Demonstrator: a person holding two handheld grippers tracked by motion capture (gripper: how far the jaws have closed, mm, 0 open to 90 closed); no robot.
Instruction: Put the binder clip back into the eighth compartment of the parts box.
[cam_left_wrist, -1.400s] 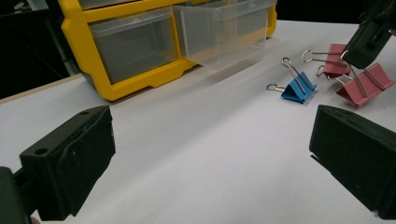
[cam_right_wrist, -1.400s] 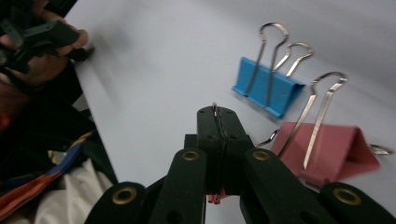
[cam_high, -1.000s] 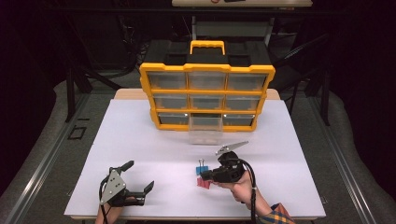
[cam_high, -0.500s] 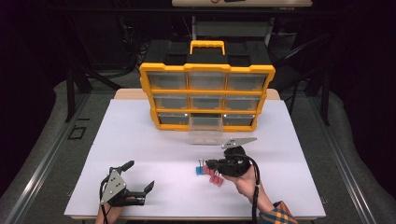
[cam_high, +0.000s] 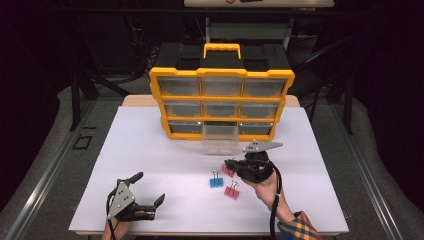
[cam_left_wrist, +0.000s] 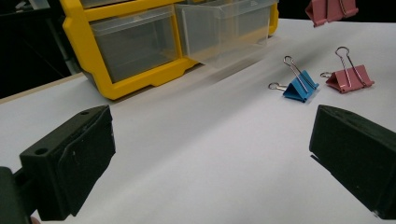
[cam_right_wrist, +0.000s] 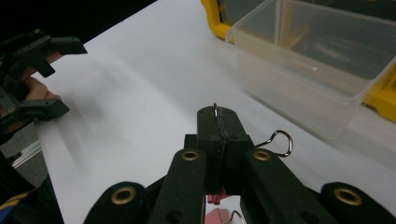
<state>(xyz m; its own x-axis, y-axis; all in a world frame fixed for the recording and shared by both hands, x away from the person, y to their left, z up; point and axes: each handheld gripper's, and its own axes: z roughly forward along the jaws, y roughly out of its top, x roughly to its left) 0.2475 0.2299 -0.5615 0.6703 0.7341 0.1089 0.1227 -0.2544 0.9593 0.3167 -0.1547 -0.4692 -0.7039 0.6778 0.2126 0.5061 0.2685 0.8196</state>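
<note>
My right tool (cam_right_wrist: 218, 122) clamped on a pink binder clip (cam_high: 227, 170) above the surface (cam_high: 150, 150), clear drawer (cam_high: 220, 138) pulled out of the yellow organizer (cam_high: 222, 75) (apparently empty), my left tool (cam_high: 149, 192) gaping wide, blue clip (cam_high: 216, 181) lying nearby.

Bright tabletop; dark, soft-focus surroundings

Left gripper (cam_high: 150, 207) is held low at the table's near left edge, jaws spread wide, nothing gripped. Right gripper (cam_high: 231, 164) is held raised, pointing left, jaws clamped together. Right forearm is angled in from the bottom edge.
</note>
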